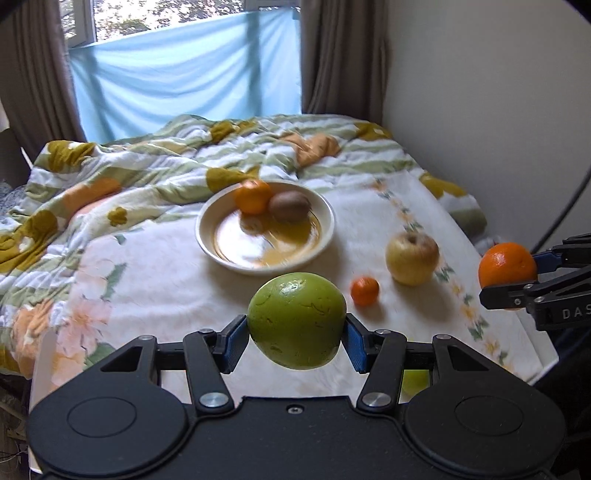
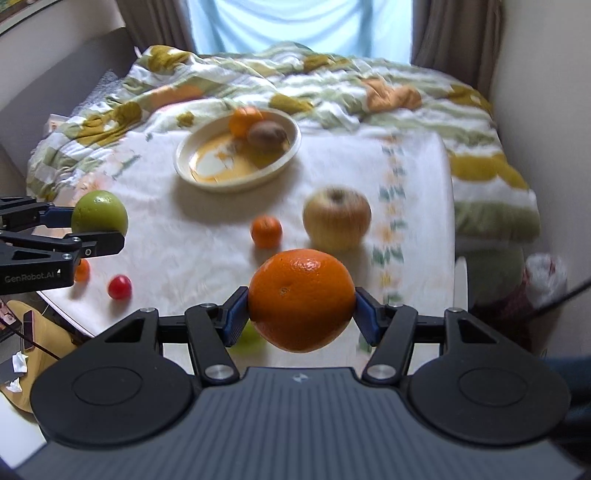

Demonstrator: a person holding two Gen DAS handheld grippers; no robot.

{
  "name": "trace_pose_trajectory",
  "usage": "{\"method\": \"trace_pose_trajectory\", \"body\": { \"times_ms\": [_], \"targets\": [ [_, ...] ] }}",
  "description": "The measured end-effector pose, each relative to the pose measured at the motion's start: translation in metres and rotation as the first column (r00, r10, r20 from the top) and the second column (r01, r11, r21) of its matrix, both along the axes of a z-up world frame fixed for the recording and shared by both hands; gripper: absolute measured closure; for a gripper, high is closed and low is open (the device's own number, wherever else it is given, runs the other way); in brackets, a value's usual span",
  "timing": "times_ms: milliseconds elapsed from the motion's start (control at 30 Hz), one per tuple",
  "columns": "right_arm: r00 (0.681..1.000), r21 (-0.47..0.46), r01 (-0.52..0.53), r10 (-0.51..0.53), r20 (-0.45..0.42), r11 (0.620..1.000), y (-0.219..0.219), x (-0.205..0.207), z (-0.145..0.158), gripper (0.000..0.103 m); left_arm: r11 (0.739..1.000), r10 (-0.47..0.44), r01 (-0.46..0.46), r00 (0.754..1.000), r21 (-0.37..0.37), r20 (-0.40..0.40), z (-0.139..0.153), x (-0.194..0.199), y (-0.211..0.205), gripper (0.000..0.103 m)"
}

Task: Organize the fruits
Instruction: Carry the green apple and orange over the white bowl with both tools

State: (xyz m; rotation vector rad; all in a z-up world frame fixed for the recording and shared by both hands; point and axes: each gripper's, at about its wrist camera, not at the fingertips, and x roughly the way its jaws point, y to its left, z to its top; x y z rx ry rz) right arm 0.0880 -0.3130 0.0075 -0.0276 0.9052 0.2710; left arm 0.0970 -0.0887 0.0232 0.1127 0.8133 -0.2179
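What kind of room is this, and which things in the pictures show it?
Most likely a bedroom. The fruit lies on a bed under a floral sheet, a rumpled quilt is pushed toward the far end, and brown curtains frame a window beyond it, partly covered by a light blue cloth.

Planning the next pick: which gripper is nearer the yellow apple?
Right. The right gripper, holding the orange, is just in front of the yellow apple; the left gripper, holding the green apple, is farther off.
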Motion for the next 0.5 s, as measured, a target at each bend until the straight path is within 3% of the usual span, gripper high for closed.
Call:
{"method": "trace_pose_trajectory", "body": {
  "times_ms": [200, 500],
  "targets": [
    [0.998, 0.023, -0.054, 0.053, 0.031, 0.998, 0.005, 0.032, 0.03, 0.028, 0.998, 0.059, -0.06, 0.998, -0.029, -0.007, 0.015, 0.033, 0.023, 0.044],
    [0.996, 0.028, -0.05, 0.047, 0.081, 0.998, 0.029, 0.099, 0.053, 0.028, 0.997, 0.078, -0.078, 0.997, 0.0, -0.024, 0.013, 0.102, 0.044, 0.044]
  ]
}}
